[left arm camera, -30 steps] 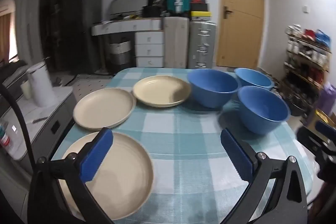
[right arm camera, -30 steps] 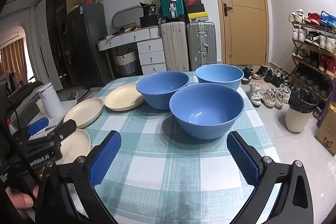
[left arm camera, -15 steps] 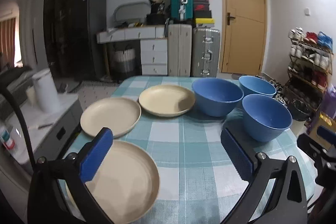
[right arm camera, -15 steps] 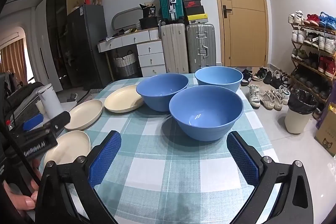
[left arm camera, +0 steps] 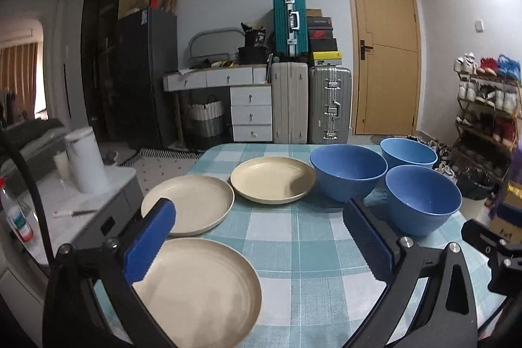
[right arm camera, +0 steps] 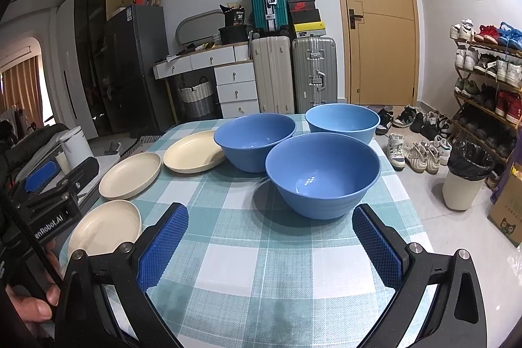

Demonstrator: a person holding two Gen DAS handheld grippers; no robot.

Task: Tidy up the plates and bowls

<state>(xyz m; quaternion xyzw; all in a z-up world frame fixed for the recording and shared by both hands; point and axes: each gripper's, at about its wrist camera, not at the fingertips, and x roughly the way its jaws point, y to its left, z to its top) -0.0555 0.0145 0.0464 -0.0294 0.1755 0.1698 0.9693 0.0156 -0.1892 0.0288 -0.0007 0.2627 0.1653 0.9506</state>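
Note:
Three cream plates lie on the checked table: a near one (left arm camera: 202, 289) (right arm camera: 104, 230), a middle one (left arm camera: 192, 207) (right arm camera: 130, 175) and a far one (left arm camera: 272, 185) (right arm camera: 192, 152). Three blue bowls stand to their right: a near one (left arm camera: 422, 199) (right arm camera: 323, 175), a left one (left arm camera: 347, 172) (right arm camera: 254, 141) and a far one (left arm camera: 407, 154) (right arm camera: 341, 121). My left gripper (left arm camera: 261, 243) is open and empty above the near plate's right side. My right gripper (right arm camera: 270, 247) is open and empty in front of the near bowl.
The table (right arm camera: 261, 250) has a teal checked cloth and drops off at its right edge. A low cabinet with a white kettle (left arm camera: 84, 165) stands left of it. A bin (right arm camera: 466, 175) and a shoe rack (right arm camera: 489, 80) are on the right. Suitcases (right arm camera: 293, 74) stand behind.
The left gripper has tilted up and drawn back a little, so the plates and bowls sit lower in its view. The right gripper has barely moved. Both stayed open.

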